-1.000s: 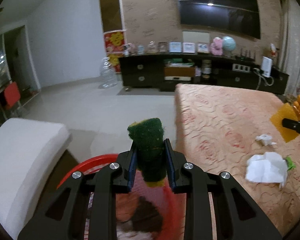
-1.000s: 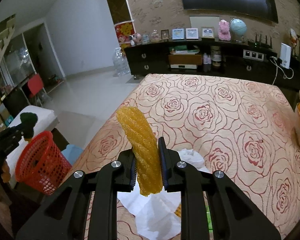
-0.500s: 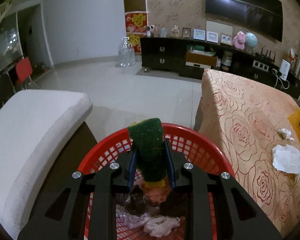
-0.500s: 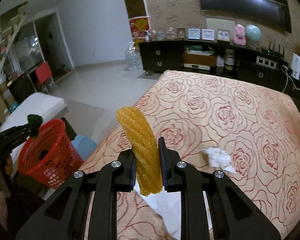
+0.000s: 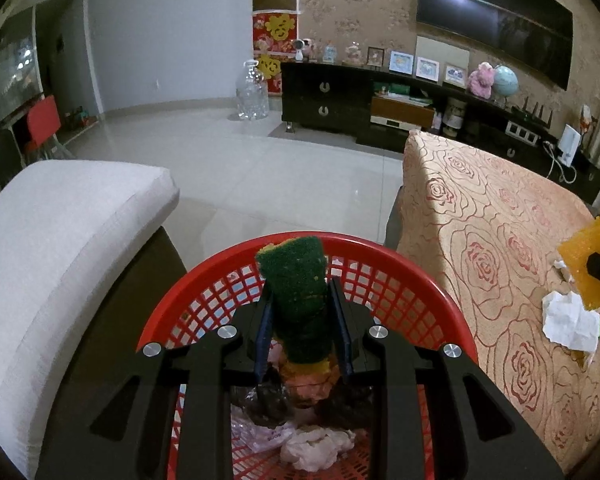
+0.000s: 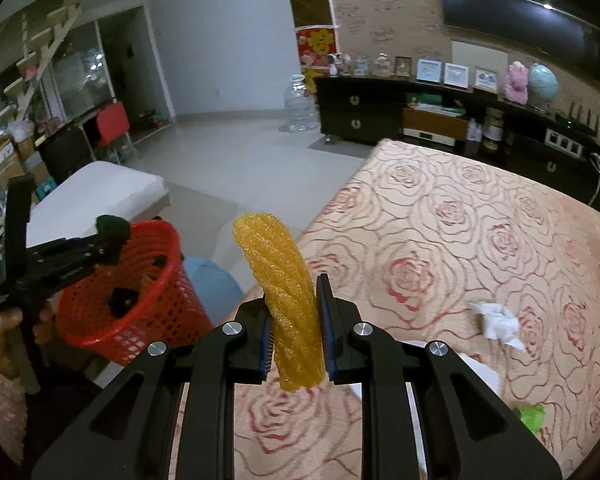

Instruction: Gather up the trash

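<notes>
Over the red plastic mesh basket (image 5: 380, 276), the left gripper (image 5: 302, 316) jaws begin opening around a green scouring sponge (image 5: 296, 292); the right gripper (image 6: 296, 332) clamps a yellow mesh scrubber (image 6: 284, 292), which may fall short if released early.

Red basket (image 5: 312, 276) mouth open from above; trash fills only its bottom. White cushioned seat (image 5: 60, 240) close on its left, table (image 5: 500, 240) edge close on right. Tiled floor (image 5: 292, 176) beyond stands free.

Pale tiled floor (image 5: 260, 168), dark TV cabinet (image 5: 340, 100) along patterned wallpaper (maybe textured), white cushioned seat (image 5: 68, 232).
</notes>
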A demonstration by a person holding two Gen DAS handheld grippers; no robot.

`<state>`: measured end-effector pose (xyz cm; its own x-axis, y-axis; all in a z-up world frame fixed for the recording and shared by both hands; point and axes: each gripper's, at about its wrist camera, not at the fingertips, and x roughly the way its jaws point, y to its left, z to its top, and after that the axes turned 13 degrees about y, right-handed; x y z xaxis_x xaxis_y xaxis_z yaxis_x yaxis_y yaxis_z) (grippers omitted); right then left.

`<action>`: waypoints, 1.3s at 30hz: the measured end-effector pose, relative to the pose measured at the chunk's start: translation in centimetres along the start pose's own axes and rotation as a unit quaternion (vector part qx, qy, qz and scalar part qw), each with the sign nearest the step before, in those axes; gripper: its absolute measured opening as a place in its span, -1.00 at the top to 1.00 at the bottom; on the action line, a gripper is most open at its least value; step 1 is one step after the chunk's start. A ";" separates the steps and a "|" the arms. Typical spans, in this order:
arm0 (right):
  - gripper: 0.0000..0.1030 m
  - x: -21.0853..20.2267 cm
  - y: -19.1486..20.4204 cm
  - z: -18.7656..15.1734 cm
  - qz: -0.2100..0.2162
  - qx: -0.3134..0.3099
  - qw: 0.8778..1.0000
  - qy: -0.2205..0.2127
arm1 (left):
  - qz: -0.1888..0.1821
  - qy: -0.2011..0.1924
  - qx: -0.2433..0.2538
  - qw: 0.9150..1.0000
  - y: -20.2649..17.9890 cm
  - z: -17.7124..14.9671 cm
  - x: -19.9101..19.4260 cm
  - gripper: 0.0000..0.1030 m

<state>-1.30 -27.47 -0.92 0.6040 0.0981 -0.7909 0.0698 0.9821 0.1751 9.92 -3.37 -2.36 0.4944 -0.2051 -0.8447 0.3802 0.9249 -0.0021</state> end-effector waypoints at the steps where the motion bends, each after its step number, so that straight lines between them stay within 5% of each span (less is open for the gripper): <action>1: 0.62 0.1 0.3 0.2 0.003 -0.003 1.000 0.000 | -0.002 0.000 -0.003 1.000 0.1 -0.1 0.0 0.42; 5: 0.62 0.1 2.3 0.9 0.016 -0.016 1.000 0.001 | -0.012 -0.001 -0.020 1.000 0.9 -0.2 -0.4 -0.04; 11: 0.62 0.4 5.0 2.0 0.032 -0.036 0.999 0.004 | -0.017 -0.039 -0.065 0.997 2.8 -0.4 -2.2 -0.44; 23: 0.62 2.4 9.9 3.3 0.071 -0.068 0.995 0.024 | -0.048 -0.073 -0.101 0.991 5.1 -0.5 -4.0 -0.48; 31: 0.62 4.7 12.9 4.1 0.093 -0.085 0.991 0.051 | 0.034 -0.124 -0.139 0.982 6.1 -0.9 -5.9 -0.48; 39: 0.52 6.9 15.8 4.3 0.106 -0.109 0.985 0.082 | 0.043 -0.133 -0.155 0.978 7.0 -1.0 -6.4 -0.48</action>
<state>7.35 -11.96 -1.12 0.4487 0.3123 -0.8373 -0.2270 0.9461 0.2312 8.64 4.69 2.55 0.7153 -0.1609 -0.6801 0.0940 0.9864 -0.1345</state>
